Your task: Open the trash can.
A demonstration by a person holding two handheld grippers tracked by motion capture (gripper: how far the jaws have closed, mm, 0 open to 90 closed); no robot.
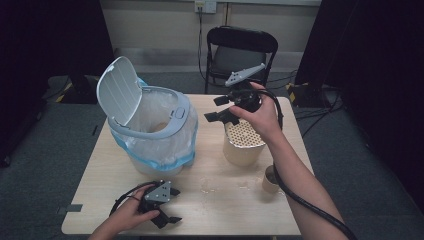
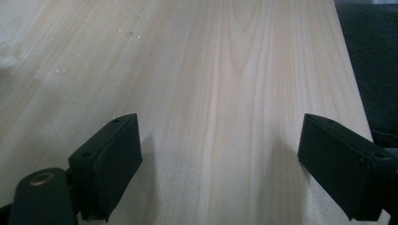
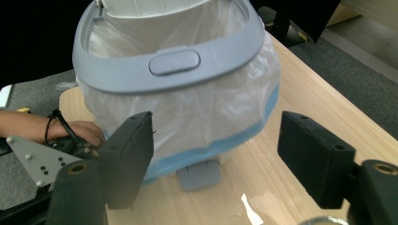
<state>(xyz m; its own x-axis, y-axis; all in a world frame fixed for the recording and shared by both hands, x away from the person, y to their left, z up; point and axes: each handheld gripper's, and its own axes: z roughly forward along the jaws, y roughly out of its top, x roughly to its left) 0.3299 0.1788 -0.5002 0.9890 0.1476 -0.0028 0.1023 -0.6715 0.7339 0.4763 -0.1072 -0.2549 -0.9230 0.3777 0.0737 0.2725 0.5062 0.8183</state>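
A grey pedal bin (image 1: pixel 150 125) stands at the table's left with its lid (image 1: pixel 116 90) swung up and a clear bag with a blue rim lining it. Something tan lies inside the bag. My right gripper (image 1: pixel 214 108) hovers open and empty above a cream perforated pot (image 1: pixel 243 142), its jaws pointing left at the bin. In the right gripper view the bin (image 3: pixel 173 61) sits just beyond the gripper (image 3: pixel 216 154), nothing between the pads. My left gripper (image 1: pixel 175 205) rests open near the front edge; in its own view the gripper (image 2: pixel 220 164) frames bare wood.
A small tan cup (image 1: pixel 270 180) stands at the table's right, in front of the pot. A wet patch and crumbs (image 1: pixel 220 186) mark the wooden table (image 1: pixel 225 210). The bin's pedal (image 3: pixel 199 174) faces the right gripper. A black folding chair (image 1: pixel 240 50) stands behind the table.
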